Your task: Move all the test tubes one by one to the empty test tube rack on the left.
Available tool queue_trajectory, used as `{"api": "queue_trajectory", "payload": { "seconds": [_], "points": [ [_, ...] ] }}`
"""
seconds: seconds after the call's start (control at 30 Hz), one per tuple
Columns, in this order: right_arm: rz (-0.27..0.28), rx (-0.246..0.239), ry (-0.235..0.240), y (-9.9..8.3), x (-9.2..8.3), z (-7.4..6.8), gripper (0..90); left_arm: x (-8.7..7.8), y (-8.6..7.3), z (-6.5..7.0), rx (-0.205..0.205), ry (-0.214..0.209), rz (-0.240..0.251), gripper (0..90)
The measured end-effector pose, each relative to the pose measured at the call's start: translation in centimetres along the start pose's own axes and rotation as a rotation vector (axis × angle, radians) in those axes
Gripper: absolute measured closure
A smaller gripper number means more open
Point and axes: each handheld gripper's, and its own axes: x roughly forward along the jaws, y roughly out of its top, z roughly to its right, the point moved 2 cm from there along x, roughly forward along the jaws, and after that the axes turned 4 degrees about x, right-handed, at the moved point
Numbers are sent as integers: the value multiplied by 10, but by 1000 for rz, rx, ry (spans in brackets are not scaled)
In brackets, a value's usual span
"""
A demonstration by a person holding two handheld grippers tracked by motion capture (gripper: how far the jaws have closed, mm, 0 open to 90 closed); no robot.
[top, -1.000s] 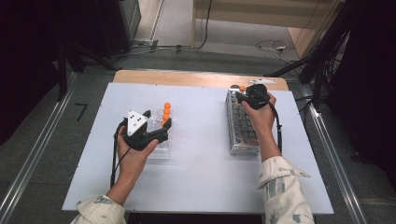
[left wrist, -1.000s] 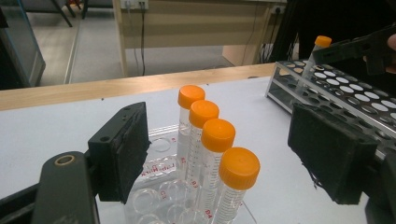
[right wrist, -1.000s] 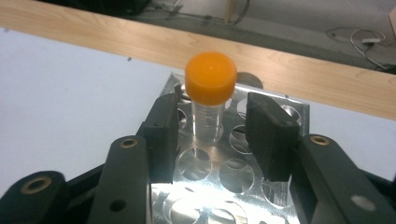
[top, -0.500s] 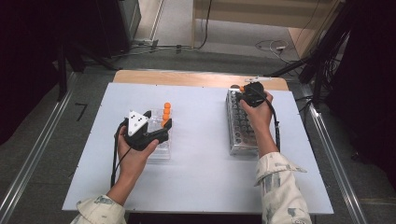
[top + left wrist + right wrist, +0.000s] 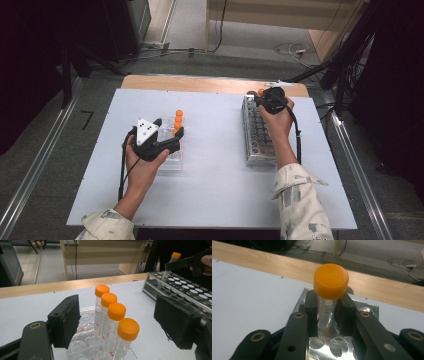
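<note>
My right gripper (image 5: pixel 327 312) is shut on a clear tube with an orange cap (image 5: pixel 331 281), upright over the far end of the metal tube rack (image 5: pixel 337 345). Its jaws have just been closing with the tube between them. In the high view that gripper (image 5: pixel 257 95) sits at the far end of the metal rack (image 5: pixel 257 145). My left gripper (image 5: pixel 121 322) stands open, its pads (image 5: pixel 66 322) apart on either side of a row of several orange-capped tubes (image 5: pixel 116 311) in a clear plastic rack (image 5: pixel 85 345). From above, the left gripper (image 5: pixel 169 131) rests over that clear rack (image 5: pixel 172 162).
Both racks stand on a white board (image 5: pixel 215 150) with a wooden strip (image 5: pixel 200 83) along its far edge. The metal rack's holes look mostly empty. Cables and dark equipment lie on the floor beyond. Open board lies between the two racks.
</note>
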Motion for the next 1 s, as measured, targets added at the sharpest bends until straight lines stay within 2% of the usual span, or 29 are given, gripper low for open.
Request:
{"api": "queue_trajectory", "payload": {
  "seconds": [0.27, 0.33, 0.47, 0.6, 0.67, 0.77, 1.0],
  "points": [
    [87, -7, -2, 11, -25, 0, 719, 0, 0, 1, 5, -3, 2, 220],
    [103, -24, -13, 12, -31, -1, 719, 0, 0, 1, 8, 1, 0, 220],
    [131, -45, -5, 15, -45, -4, 719, -1, 1, 1, 6, 0, 4, 218],
    [148, -50, 46, 16, -60, -13, 719, -4, 6, -2, -15, -2, 13, 203],
    [151, -64, 80, 15, -68, -20, 719, -7, 10, -5, -33, -8, 20, 190],
    [141, -95, 137, 8, -75, -33, 719, -11, 16, -5, -34, -16, 26, 158],
    [89, -160, 248, -12, -87, -68, 719, -15, 24, 9, -18, -58, 45, 139]
  ]
}}
